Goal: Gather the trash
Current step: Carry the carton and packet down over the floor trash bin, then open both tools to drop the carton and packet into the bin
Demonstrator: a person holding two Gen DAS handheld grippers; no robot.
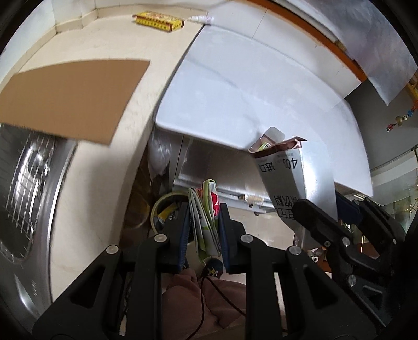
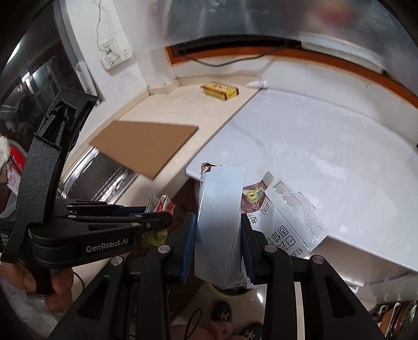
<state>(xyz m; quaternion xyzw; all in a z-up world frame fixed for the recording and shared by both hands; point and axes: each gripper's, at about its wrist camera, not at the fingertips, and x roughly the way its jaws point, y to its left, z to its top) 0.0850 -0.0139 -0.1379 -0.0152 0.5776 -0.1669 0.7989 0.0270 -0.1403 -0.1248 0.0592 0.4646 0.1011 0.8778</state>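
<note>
My left gripper (image 1: 203, 209) is shut on a folded green, white and red wrapper (image 1: 206, 206), held above a round bin (image 1: 163, 206) on the floor below the counter. It also shows in the right wrist view (image 2: 159, 206). My right gripper (image 2: 218, 230) is shut on a flattened silver and white carton (image 2: 222, 206), which shows in the left wrist view (image 1: 290, 177) to the right of the wrapper. A yellow box (image 1: 159, 21) and a small white bottle (image 1: 201, 18) lie at the back of the counter.
A brown cardboard sheet (image 1: 70, 96) lies over the edge of a steel sink with a wire rack (image 1: 28, 167). A white board (image 1: 250, 94) covers the counter's right side. A wall socket (image 2: 115, 53) is behind the counter. Feet in slippers (image 2: 222, 313) stand on the floor.
</note>
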